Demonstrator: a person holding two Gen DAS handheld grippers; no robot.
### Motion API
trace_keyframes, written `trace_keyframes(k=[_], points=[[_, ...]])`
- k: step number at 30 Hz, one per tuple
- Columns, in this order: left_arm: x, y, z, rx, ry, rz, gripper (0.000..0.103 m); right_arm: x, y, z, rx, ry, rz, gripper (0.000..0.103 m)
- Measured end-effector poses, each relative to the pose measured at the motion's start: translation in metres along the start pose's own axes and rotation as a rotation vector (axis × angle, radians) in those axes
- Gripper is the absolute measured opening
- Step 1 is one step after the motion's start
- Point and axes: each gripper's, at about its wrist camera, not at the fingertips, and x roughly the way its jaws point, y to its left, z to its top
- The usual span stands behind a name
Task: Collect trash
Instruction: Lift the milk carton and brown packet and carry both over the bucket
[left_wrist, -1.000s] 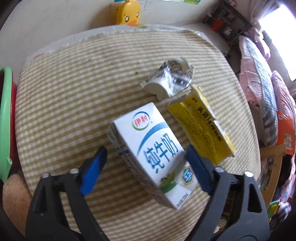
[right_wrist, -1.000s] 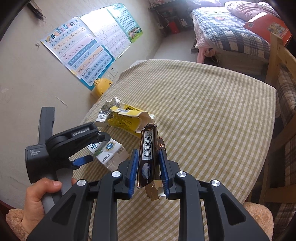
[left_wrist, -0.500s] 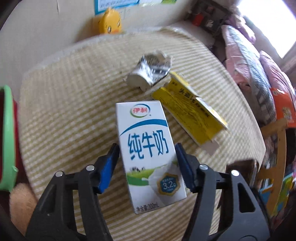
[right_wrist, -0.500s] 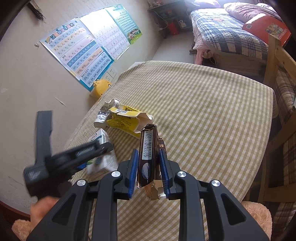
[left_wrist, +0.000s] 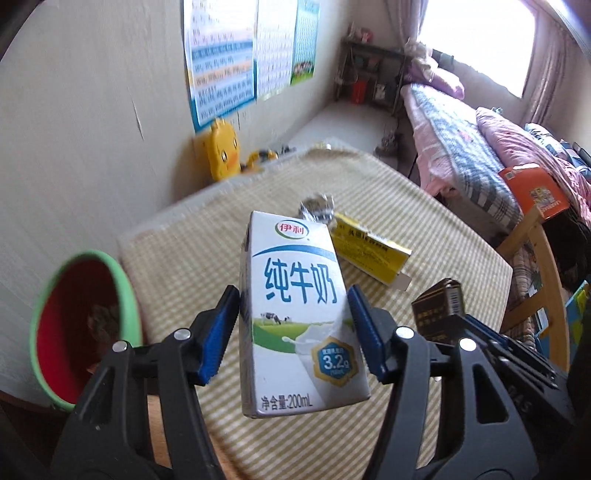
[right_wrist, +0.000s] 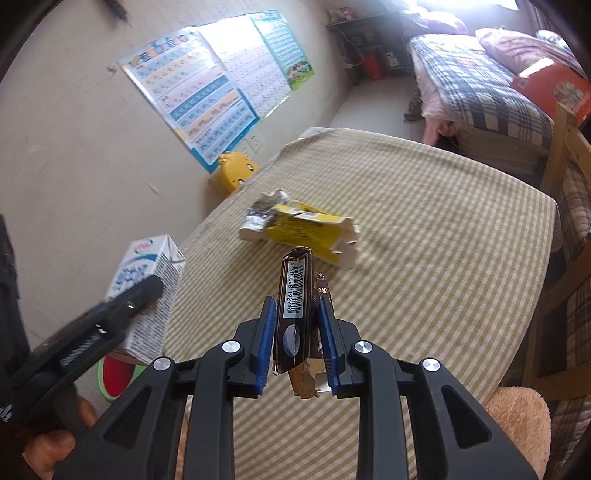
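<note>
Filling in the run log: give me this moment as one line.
left gripper: shut on milk carton, lifted | right gripper: shut on dark box | on table: yellow box, crumpled wrapper

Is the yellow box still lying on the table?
Yes, the yellow box lies flat on the checked tablecloth beside the crumpled wrapper, with neither gripper touching it.
</note>
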Motion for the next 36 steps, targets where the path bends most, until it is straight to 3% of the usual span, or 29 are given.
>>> trace_keyframes(k=[11, 26, 36], points=[[-0.058, 0.037, -0.007, -0.010, -0.125, 0.041, 0.058, -0.013, 0.051, -0.014, -0.107, -0.010, 0.005, 0.023], [-0.089, 0.073, -0.019, -0.040, -0.202, 0.090, 0.058, -0.019, 0.099, -0.025, -0.216, -0.003, 0.021, 0.023], [-0.095, 0.104, -0.023, -0.092, -0.211, 0.121, 0.058, -0.015, 0.130, -0.021, -0.264, -0.002, 0.055, 0.023]])
